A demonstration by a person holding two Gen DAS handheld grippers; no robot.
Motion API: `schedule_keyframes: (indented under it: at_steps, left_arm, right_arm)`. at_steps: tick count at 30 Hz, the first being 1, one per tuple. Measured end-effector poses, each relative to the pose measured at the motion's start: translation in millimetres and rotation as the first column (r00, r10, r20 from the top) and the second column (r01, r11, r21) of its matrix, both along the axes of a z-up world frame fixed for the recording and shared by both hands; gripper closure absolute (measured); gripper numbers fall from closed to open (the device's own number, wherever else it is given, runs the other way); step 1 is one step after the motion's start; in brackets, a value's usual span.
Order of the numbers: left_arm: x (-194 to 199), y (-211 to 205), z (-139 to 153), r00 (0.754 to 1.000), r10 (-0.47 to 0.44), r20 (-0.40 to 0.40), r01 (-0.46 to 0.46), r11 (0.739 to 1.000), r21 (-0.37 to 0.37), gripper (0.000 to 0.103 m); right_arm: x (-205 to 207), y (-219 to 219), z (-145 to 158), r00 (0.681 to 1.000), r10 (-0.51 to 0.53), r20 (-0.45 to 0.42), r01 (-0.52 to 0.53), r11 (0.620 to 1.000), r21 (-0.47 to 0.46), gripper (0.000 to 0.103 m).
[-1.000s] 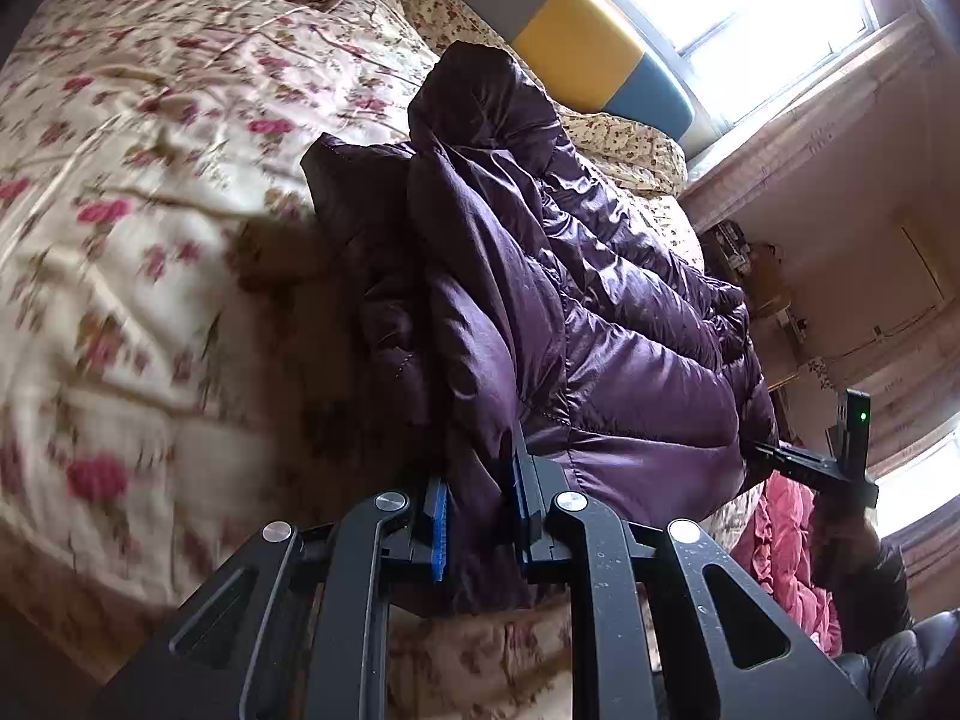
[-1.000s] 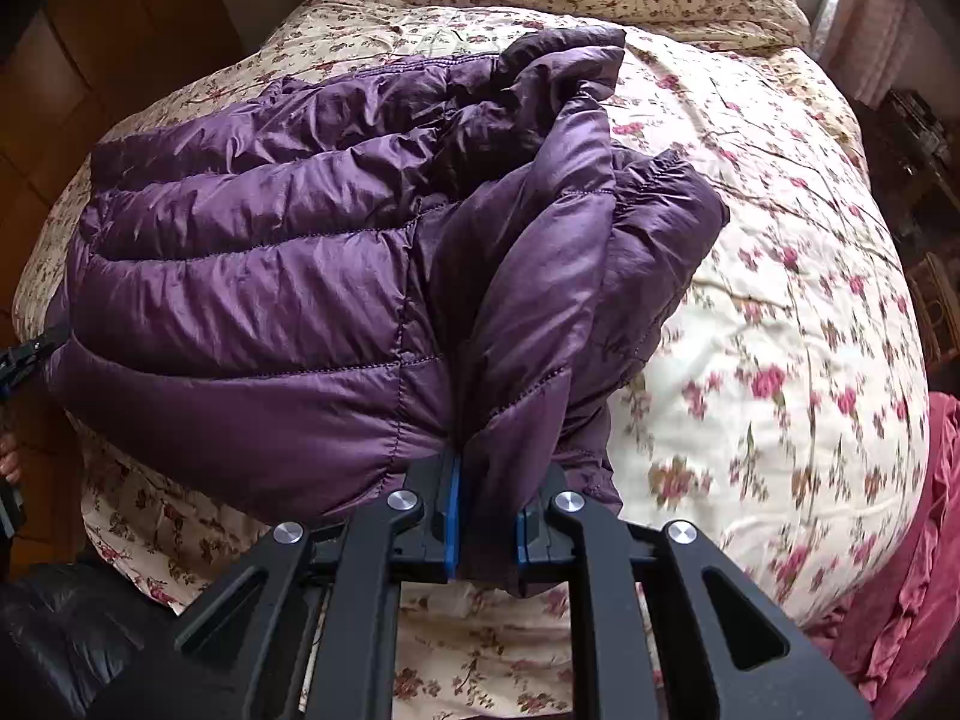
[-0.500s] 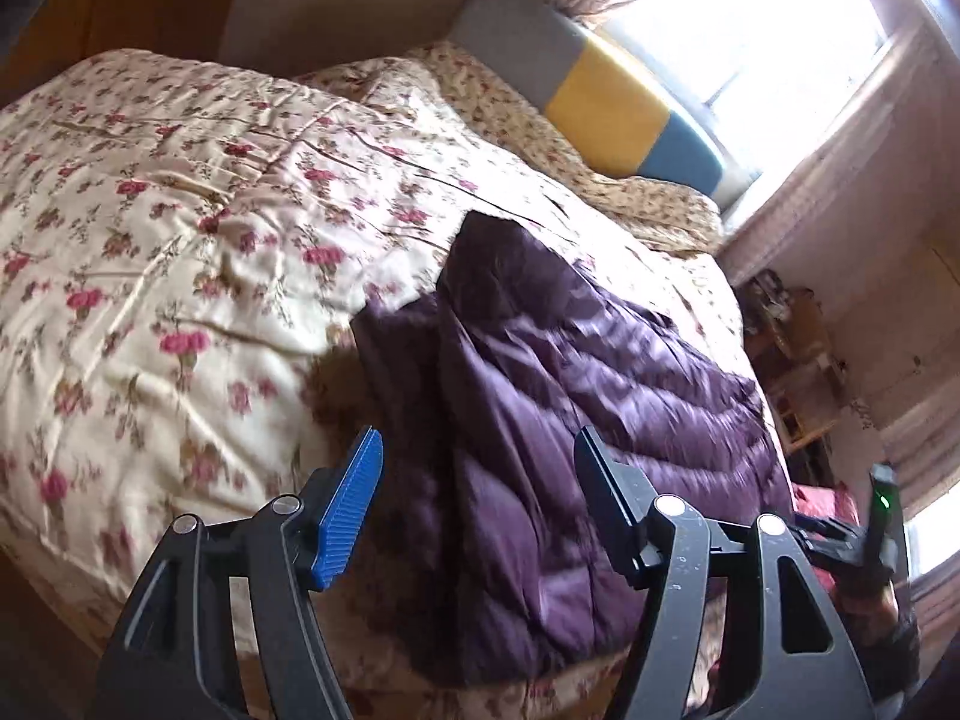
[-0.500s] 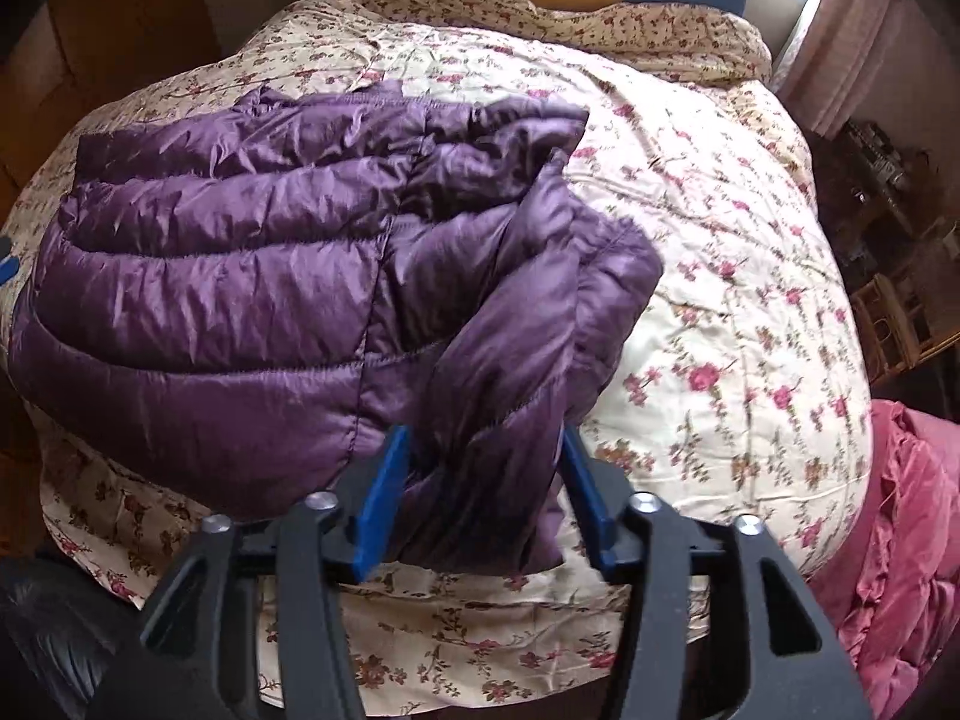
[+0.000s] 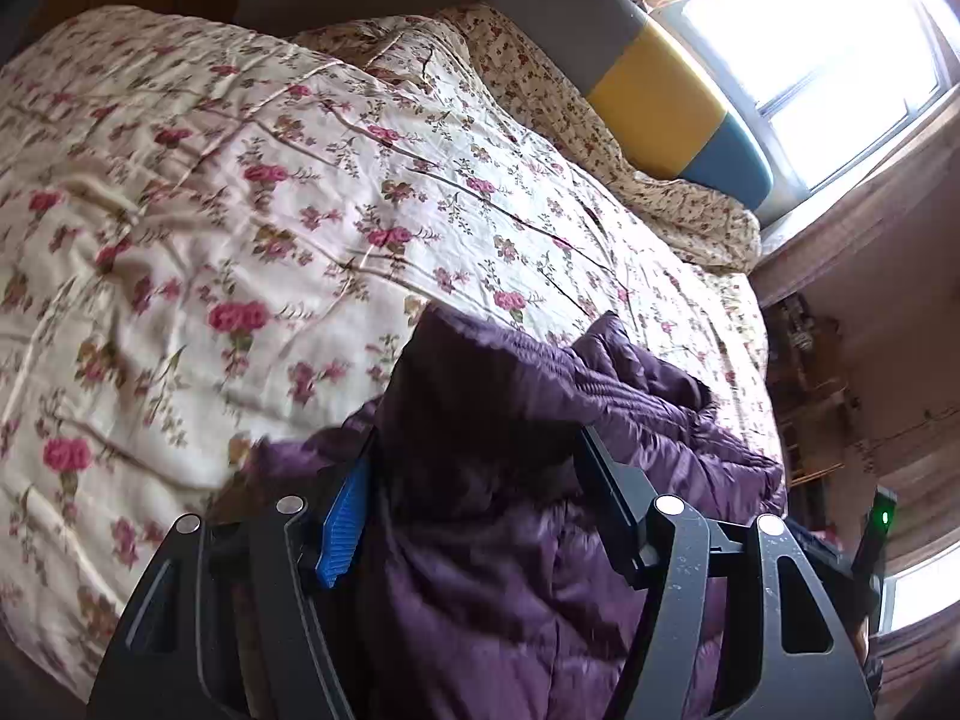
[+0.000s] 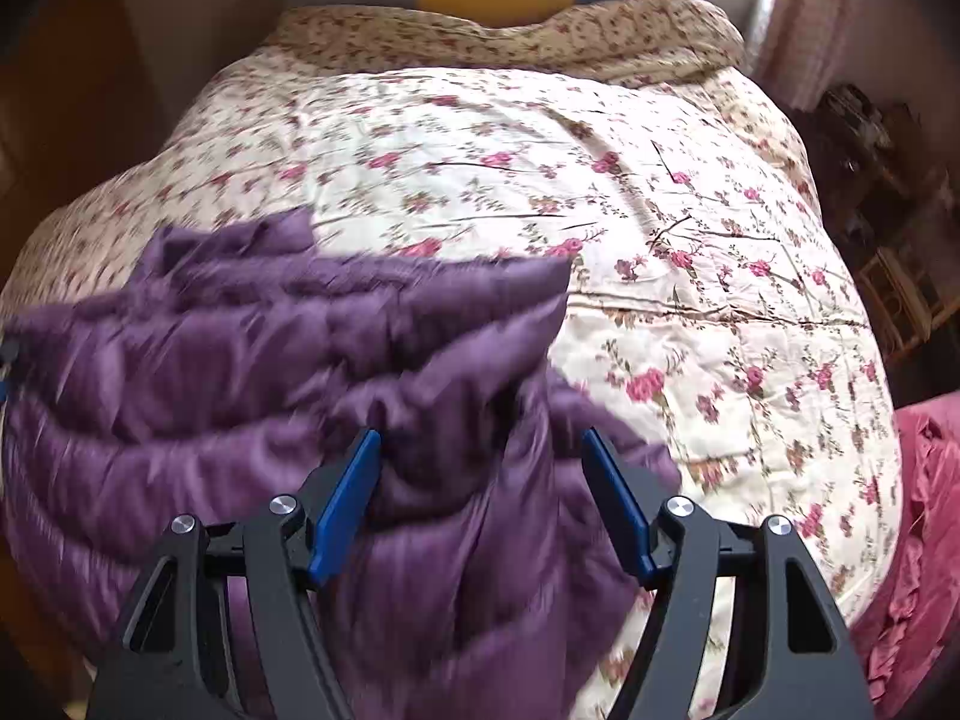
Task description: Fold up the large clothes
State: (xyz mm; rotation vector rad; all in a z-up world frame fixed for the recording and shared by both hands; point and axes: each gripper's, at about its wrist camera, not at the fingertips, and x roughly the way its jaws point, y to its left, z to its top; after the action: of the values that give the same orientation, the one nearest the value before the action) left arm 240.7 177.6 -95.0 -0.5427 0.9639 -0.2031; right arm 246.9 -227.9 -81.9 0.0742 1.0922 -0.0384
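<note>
A purple quilted down jacket lies bunched near the front edge of the bed; it also shows in the right wrist view, blurred by motion. My left gripper is open, its fingers wide apart on either side of a fold of the jacket without clamping it. My right gripper is open too, its blue-padded fingers astride another bunched part of the jacket. The jacket's lower edge is hidden behind both grippers.
The bed carries a cream floral quilt, seen also in the right wrist view. A grey, yellow and blue headboard stands below a bright window. A pink cloth lies right of the bed. Cluttered shelves stand at the right.
Both grippers were shut on the jacket one second ago and have opened wide. The jacket has dropped onto the bed and both grippers have lifted and tilted toward the headboard.
</note>
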Motion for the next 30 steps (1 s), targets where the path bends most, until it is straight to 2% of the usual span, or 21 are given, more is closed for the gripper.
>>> schedule_keyframes:
  at_steps: [2, 3, 4, 6, 7, 10, 12, 14, 19, 25, 30]
  left_arm:
    - [8.6, -4.2, -3.8, 1.000, -0.006, -0.015, 0.006, 1.000, 0.028, 0.052]
    - [11.1, -6.2, -6.4, 1.000, -0.015, -0.022, 0.016, 0.999, 0.032, 0.064]
    - [13.4, -9.6, -8.5, 0.999, -0.024, -0.024, 0.025, 0.998, 0.052, 0.078]
    - [13.6, -14.9, -8.6, 0.999, -0.033, -0.014, 0.034, 0.995, 0.091, 0.088]
    - [13.4, -16.8, -7.1, 0.999, -0.035, -0.005, 0.036, 0.993, 0.109, 0.092]
    - [14.1, -20.0, 0.9, 0.999, -0.021, 0.031, 0.016, 0.987, 0.159, 0.092]
    - [18.9, -26.1, 5.0, 0.998, -0.017, 0.054, 0.005, 0.976, 0.216, 0.092]
    - [23.8, -34.8, 2.0, 0.998, -0.021, 0.056, 0.005, 0.961, 0.276, 0.092]
    - [29.2, -53.5, -18.0, 0.997, -0.034, 0.067, 0.003, 0.908, 0.420, 0.092]
    - [31.9, -58.3, -46.5, 0.995, -0.033, 0.097, -0.014, 0.892, 0.451, 0.091]
    - [36.3, -54.4, -55.4, 0.994, -0.008, 0.110, -0.037, 0.914, 0.404, 0.091]
  right_arm:
    - [9.1, -4.8, -4.4, 1.000, -0.001, -0.009, 0.001, 0.999, 0.043, 0.055]
    - [12.5, -3.0, -6.4, 1.000, 0.011, -0.015, -0.010, 0.998, 0.063, 0.077]
    - [11.4, -0.9, -5.3, 1.000, 0.025, -0.008, -0.025, 0.999, 0.046, 0.089]
    - [7.1, 9.2, 0.4, 0.998, 0.053, 0.030, -0.052, 0.999, -0.006, 0.097]
    - [3.8, 10.6, 5.2, 0.997, 0.052, 0.060, -0.051, 0.998, -0.030, 0.098]
    - [-0.1, 12.5, 20.1, 0.988, 0.031, 0.150, -0.018, 0.996, -0.088, 0.099]
    - [1.8, 19.2, 19.2, 0.981, 0.029, 0.190, 0.003, 0.986, -0.166, 0.099]
    - [6.7, 23.0, 8.4, 0.983, 0.016, 0.185, 0.023, 0.979, -0.205, 0.099]
    - [16.4, 21.0, -29.2, 0.989, -0.019, 0.148, 0.051, 0.974, -0.220, 0.097]
    - [22.9, 20.8, -60.1, 0.990, -0.032, 0.137, 0.058, 0.981, -0.186, 0.096]
    - [27.6, 19.6, -70.4, 0.988, -0.041, 0.151, 0.068, 0.982, -0.179, 0.096]
